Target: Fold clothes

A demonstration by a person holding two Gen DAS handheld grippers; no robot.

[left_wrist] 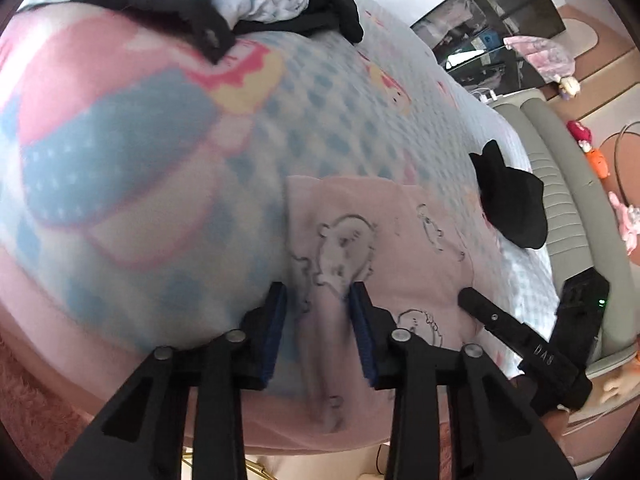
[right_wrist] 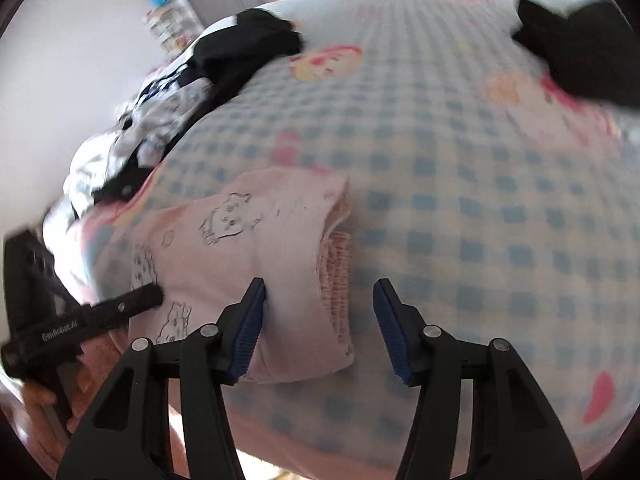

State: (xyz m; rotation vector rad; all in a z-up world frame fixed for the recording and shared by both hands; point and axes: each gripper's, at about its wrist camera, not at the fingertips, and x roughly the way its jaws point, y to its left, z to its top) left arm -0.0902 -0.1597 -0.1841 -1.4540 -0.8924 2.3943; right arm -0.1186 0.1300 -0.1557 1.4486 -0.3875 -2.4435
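One folded pink garment, soft knit printed with line-drawn hamsters, lies on the bed near its front edge, its stacked ribbed layers showing at the right-hand fold. The bed's blanket is fleecy, checked in pale blue and cream with pink cartoon figures. Two grippers work over it. The left gripper has its blue ridged fingers spread a little, a strip of the pink cloth between them, though blur hides whether the pads press it. The right gripper has its fingers spread wide, astride the garment's right fold, the left pad touching cloth and the right pad clear of it. One small black piece sits apart on the bed, and one heap of black and white clothes lies at the far side.
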